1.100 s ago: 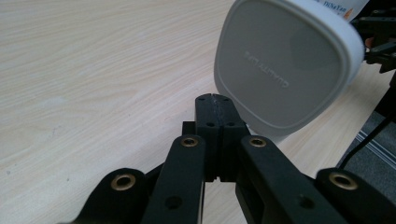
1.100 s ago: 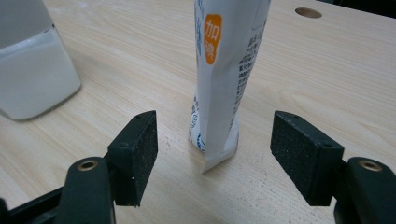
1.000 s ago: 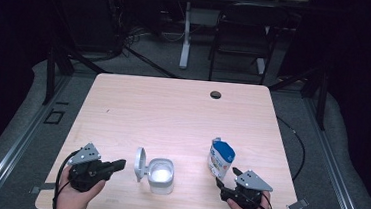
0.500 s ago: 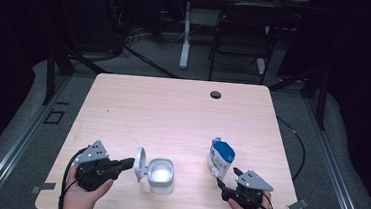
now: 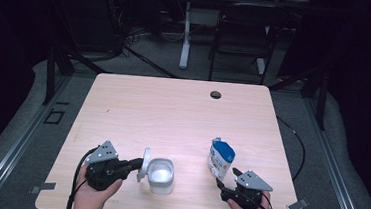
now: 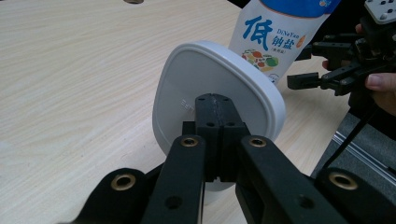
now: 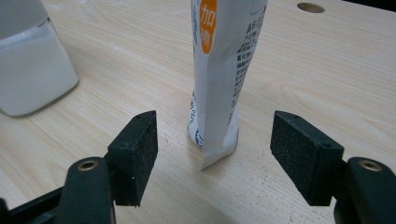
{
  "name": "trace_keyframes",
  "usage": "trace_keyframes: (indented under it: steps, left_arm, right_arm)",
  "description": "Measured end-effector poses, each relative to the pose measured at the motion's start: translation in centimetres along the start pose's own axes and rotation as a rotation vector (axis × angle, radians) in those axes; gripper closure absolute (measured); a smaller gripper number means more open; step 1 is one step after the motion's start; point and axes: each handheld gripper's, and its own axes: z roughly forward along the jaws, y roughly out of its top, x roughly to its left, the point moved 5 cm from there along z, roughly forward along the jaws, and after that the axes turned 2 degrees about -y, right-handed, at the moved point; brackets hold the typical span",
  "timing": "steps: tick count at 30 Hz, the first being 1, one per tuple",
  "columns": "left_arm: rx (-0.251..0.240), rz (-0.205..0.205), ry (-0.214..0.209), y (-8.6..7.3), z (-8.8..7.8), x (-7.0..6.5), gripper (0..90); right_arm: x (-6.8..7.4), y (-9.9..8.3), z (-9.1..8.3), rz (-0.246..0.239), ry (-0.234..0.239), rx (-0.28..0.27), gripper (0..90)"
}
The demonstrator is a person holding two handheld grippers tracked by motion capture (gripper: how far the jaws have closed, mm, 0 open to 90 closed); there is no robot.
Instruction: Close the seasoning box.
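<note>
From my remote seat I see, in the lower left of the high view, my left gripper (image 5: 136, 165) with its jaws pressed together, their tips against the white lid (image 5: 144, 163). In the left gripper view the closed jaws meet at the lid's (image 6: 210, 84) lower middle; whether they pinch its edge or merely touch it I cannot tell. The lid is a flat, rounded-square piece of white plastic with a raised rim, standing on edge and tilted, its inner face turned toward my left gripper and its broad plane roughly upright, leaning against the container (image 5: 160, 175) just to its right. That container is a clear, squarish tub filled with white powder, open at the top, sitting at the lower centre of the high view on the pale wooden table (image 5: 172, 113). Further right stands the salt pouch (image 5: 219, 160), white with a blue top and printed characters, its long axis vertical and its top pointing up, in the lower right of the frame. In the right gripper view the pouch (image 7: 219, 74) shows its narrow side, rising between the jaws but beyond them. My right gripper (image 5: 225, 178) sits just right of and below the pouch, jaws spread wide, not touching it.
</note>
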Motion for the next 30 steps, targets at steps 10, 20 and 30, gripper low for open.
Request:
trace_keyframes:
  steps: [10,20,30]
  left_arm:
    - [0.03,-0.012,-0.012,-0.9,1.6,-0.4,90.0]
    - [0.052,-0.006,-0.024,-1.4,2.6,-0.5,90.0]
    - [0.044,-0.011,0.0,-1.4,1.7,0.0,89.9]
  right_arm:
    - [0.0,-0.1,0.1,0.005,-0.001,0.003,31.6]
    - [-0.1,-0.1,0.1,0.006,-0.001,0.005,31.7]
    - [0.0,-0.1,0.1,0.006,0.0,0.001,31.7]
